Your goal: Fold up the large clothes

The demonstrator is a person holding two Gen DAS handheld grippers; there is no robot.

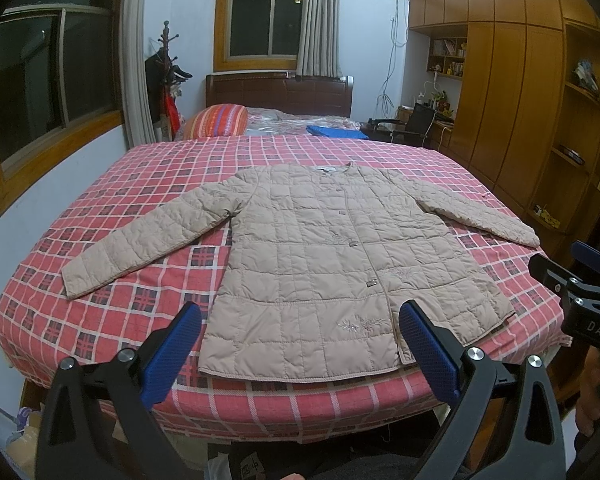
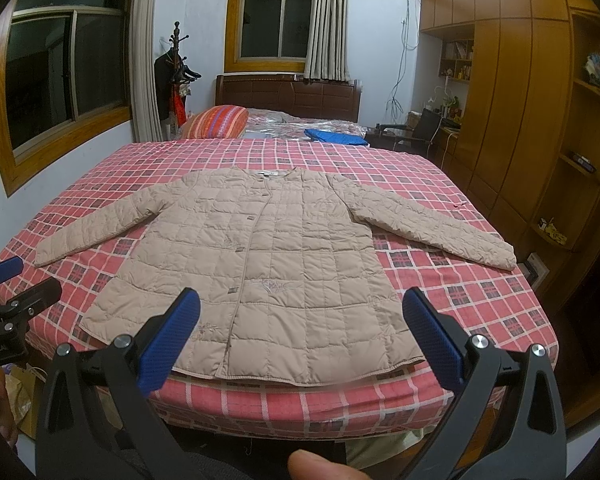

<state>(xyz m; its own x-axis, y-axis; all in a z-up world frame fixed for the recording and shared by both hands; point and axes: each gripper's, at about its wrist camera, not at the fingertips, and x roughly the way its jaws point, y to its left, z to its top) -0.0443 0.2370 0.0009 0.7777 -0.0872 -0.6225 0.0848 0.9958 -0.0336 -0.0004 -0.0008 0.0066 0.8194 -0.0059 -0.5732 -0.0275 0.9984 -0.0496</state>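
jacket (image 1: pixel 320 264) flat on bed (image 1: pixel 140 300) (sleeves spread) | left gripper (image 1: pixel 300 344) wide, empty | right gripper (image 2: pixel 300 340) wide, empty

Striped pillow (image 1: pixel 217 121) — blue cloth (image 1: pixel 332 133) — coat rack (image 1: pixel 166 56).

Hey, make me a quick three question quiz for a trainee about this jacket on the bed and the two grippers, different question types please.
1. True or false: the beige quilted jacket lies flat, front up, sleeves spread, on the checked bedspread.
2. Multiple choice: the left gripper is A) shut on the hem, B) open, holding nothing, C) shut on a sleeve.
3. Fill in: past the bedspread, near the headboard, lies a folded ____ cloth.

Key
1. True.
2. B. The right gripper is open too, with its blue fingers wide apart near the hem.
3. Blue.
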